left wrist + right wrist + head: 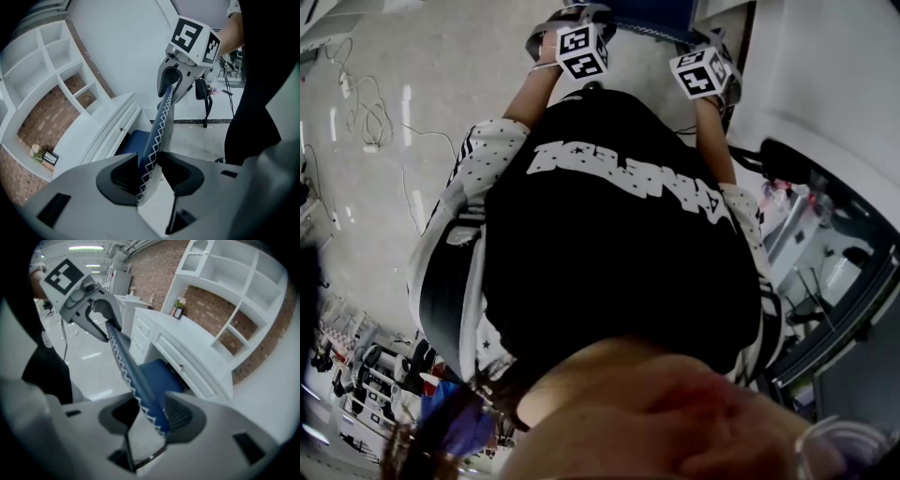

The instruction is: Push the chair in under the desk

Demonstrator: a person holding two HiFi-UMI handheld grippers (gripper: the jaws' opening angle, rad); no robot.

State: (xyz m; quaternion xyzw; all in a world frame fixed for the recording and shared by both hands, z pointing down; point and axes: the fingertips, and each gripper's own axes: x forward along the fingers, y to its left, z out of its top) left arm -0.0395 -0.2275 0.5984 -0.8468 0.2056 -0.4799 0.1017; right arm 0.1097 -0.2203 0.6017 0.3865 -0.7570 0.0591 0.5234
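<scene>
Fingers (123, 176) of the left gripper (150, 166) stand loosely about the top edge of the chair's backrest (159, 124). One pad lies against the blue front and the other sits just beside the pale rear face, with no squeeze to be seen. Those of the right gripper (150, 409) are likewise released, the backrest leaning on one pad and a clear gap showing at the other. Both grippers angle downward, side by side on that edge, with marker cubes (583, 49) uppermost. They sit at the ends of the person's forearms (712, 136), which reach straight out from the black-shirted torso (619, 234). The backrest, blue with white zigzag stitching along its rim, runs from one pair of jaws to the other, on the chair's side away from the desk (187, 345). The blue seat (159, 372) reaches in beneath the desk's front edge, below a drawer (177, 358). Behind the desk rise white shelves (234, 282) against a brick wall (154, 268), and pale floor (89, 357) lies on the desk's open side.
</scene>
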